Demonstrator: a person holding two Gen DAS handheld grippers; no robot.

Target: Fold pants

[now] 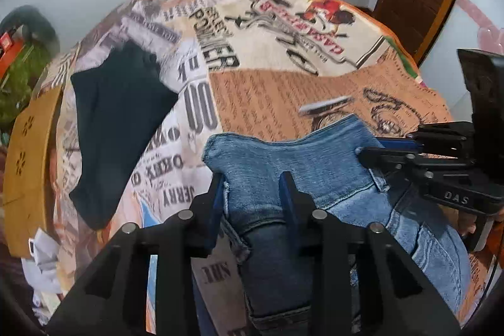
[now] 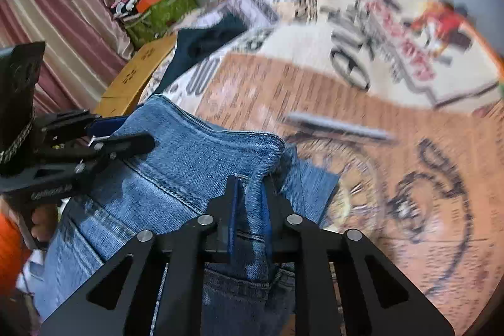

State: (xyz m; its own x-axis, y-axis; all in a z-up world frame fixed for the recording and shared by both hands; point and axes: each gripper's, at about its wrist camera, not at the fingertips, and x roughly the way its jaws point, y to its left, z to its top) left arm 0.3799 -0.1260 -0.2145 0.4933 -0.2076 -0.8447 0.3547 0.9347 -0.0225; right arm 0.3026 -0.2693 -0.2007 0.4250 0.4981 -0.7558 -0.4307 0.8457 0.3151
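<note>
Starting on the left: there's a dark cloth [image 1: 119, 144] lying off to the side on the surface [image 1: 271, 103], well apart from the action, so it looks parked out of the way. The surface has a printed newspaper-style cover, and the far part of it is bare, which I'd guess is the landing spot for the fold.

Then the left claw [image 1: 252, 197]. It's clamped on a bunched edge of the jeans [image 1: 283, 166], with a thick ridge of denim squeezed between the two blue pads. Pinching a fat fold like that probably grabs both layers at once so they travel together.

The jeans themselves sit at the near edge of the surface, with the top part held up by both claws and the rest trailing down toward the person. The held edge runs fairly straight between the two grips, which I reckon is the whole point of holding it in two places: keeps it taut so it lays flat rather than crumpling.

Over on the right, the right claw [image 2: 249, 203] is closed tight on another ridge of denim near the seam, jaws nearly together with fabric in between. In the left wrist view it comes in sideways.

Both views are blurry, so I can't tell how far along the fold is.
</note>
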